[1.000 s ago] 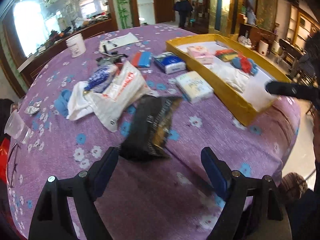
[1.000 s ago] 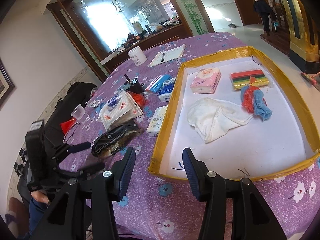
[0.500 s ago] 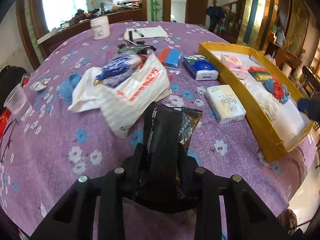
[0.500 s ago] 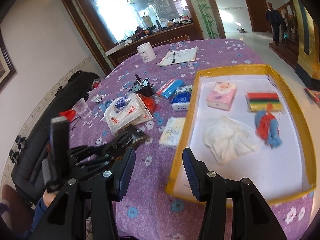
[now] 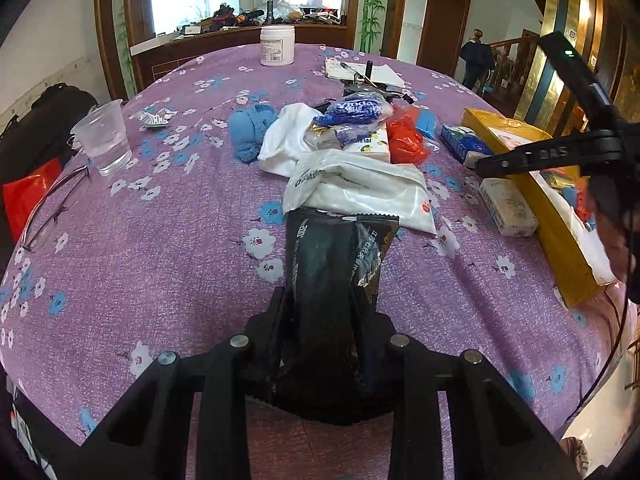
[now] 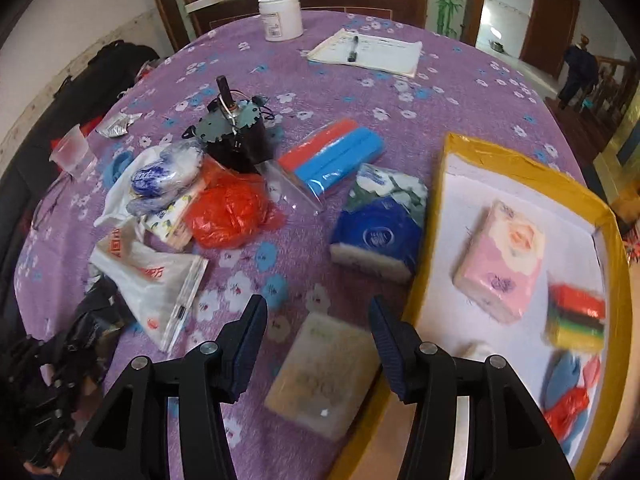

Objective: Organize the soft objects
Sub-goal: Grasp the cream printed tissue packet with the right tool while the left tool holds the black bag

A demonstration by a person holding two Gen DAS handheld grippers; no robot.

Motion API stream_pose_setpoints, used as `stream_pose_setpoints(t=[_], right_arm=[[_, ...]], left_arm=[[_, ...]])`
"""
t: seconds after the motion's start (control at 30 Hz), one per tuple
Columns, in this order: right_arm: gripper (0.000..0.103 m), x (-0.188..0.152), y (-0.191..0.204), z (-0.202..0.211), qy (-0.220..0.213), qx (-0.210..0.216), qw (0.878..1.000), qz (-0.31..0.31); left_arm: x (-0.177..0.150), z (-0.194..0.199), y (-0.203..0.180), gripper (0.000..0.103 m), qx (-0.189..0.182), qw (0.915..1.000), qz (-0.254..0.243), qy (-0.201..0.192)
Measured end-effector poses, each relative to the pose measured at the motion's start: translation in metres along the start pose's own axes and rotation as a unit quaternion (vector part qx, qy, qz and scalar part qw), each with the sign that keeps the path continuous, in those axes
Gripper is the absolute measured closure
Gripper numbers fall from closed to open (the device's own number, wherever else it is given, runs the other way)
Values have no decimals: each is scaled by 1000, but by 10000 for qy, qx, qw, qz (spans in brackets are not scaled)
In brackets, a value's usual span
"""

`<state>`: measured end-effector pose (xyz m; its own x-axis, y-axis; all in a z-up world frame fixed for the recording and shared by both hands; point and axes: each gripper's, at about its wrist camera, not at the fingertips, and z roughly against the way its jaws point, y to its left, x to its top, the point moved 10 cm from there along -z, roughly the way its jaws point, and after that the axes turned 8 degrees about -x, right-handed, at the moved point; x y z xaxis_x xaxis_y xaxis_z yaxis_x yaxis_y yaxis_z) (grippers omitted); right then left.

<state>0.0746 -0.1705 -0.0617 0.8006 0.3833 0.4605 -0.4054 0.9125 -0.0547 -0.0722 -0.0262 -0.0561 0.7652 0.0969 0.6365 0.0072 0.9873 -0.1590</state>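
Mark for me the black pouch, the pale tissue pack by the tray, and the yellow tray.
black pouch [image 5: 332, 264], left wrist view, middle of its printed face
pale tissue pack [image 6: 324, 372], right wrist view, centre of its top face
yellow tray [image 6: 430, 240], right wrist view, its near left wall

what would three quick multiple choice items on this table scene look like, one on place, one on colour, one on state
1. Where is the pink tissue pack?
A. inside the yellow tray
B. on the purple cloth beside the cup
C. under the notepad

2. What colour is the crumpled plastic bag next to the black motor?
A. green
B. red
C. yellow

3. What is the left gripper doing?
A. open over the cup
B. open with nothing between its fingers
C. shut on the black pouch

Answers: 1 A, the pack lies on the tray's white floor; 2 B, the bag is bright red; 3 C, both fingers press the pouch's near end.
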Motion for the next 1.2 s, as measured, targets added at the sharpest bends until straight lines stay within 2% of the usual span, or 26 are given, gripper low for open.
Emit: stream_pose_setpoints(t=[0.17, 0.27, 0.3, 0.33, 0.37, 0.47, 0.5, 0.63, 0.83, 0.9, 0.93, 0.97, 1.03, 1.2], right_arm=[[43, -12, 11, -9, 250, -60, 9989, 384], [43, -35, 41, 8, 539, 891, 9938, 399], [43, -40, 52, 19, 476, 1242, 9900, 460], [42, -42, 58, 29, 347, 1409, 9881, 501], [42, -44, 58, 38, 205, 1384, 9889, 508], [42, -51, 43, 51, -62, 840, 9957, 389], [42, -53, 42, 54, -96, 775, 9962, 384], [42, -74, 40, 59, -91, 518, 9974, 491], [42, -89, 43, 43, 30, 6, 9980, 638], [42, -92, 45, 35, 43, 2, 9981, 614], [46, -91, 46, 34, -26, 2, 9981, 612], [55, -91, 46, 35, -85, 18, 9986, 529], [61, -90, 49, 40, -234, 189, 9987, 411], [62, -90, 50, 65, -806, 482, 9956, -1]], left_arm=[[-2, 1, 3, 72, -91, 9999, 53, -41], [-3, 2, 4, 71, -113, 9999, 80, -67], [-3, 2, 3, 71, -122, 9999, 87, -70], [-3, 2, 4, 70, -138, 9998, 97, -78], [-3, 2, 4, 70, -145, 9998, 101, -81], [-3, 2, 4, 70, -126, 9998, 83, -88], [-2, 1, 4, 70, -121, 9999, 76, -88], [-2, 1, 3, 70, -88, 9999, 72, -91], [-2, 0, 2, 70, 45, 9999, 45, -89], [-2, -1, 2, 69, 76, 9999, 83, -80], [-2, -2, 2, 67, 93, 9999, 112, -75], [-3, -2, 2, 65, 124, 9998, 129, -71], [-4, -4, 2, 62, 175, 9997, 137, -56], [-8, -9, -2, 53, 360, 9993, 121, -48]])
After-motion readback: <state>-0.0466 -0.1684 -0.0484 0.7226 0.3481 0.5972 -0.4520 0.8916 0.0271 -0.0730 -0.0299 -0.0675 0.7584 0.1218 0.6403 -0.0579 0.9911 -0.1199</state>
